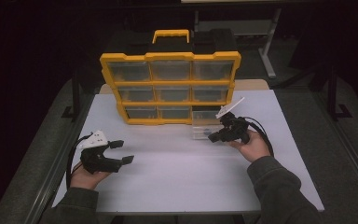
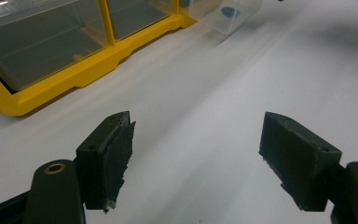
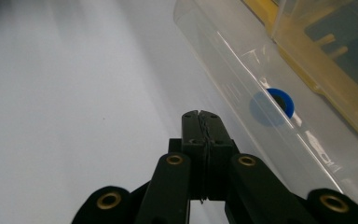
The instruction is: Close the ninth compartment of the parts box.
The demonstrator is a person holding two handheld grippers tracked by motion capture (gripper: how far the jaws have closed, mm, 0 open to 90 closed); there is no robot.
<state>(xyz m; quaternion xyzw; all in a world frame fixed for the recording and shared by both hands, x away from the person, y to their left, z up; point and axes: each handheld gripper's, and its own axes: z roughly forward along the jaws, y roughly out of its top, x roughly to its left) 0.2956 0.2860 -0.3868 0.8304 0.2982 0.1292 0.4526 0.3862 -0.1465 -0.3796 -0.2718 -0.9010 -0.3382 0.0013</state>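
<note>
Now right gripper (image 3: 200, 114) jaws pressed together, empty; clear drawer (image 3: 242, 70) w/ blue ring (image 3: 272, 105) just beside tips.

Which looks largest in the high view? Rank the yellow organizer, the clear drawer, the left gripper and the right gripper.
1. Yellow organizer, by far the largest.
2. Left gripper and right gripper: they look about alike, so no ranking between them.
3. Clear drawer, pulled out onto the table; partly hidden by the right gripper, so this place is unsure.

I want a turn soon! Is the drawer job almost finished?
Partway, it seems. One clear drawer is already out of the yellow organizer, with a blue ring inside. The right hand-held gripper is shut, empty, beside it; the left hand-held gripper waits open. The ring's not lifted yet.
</note>
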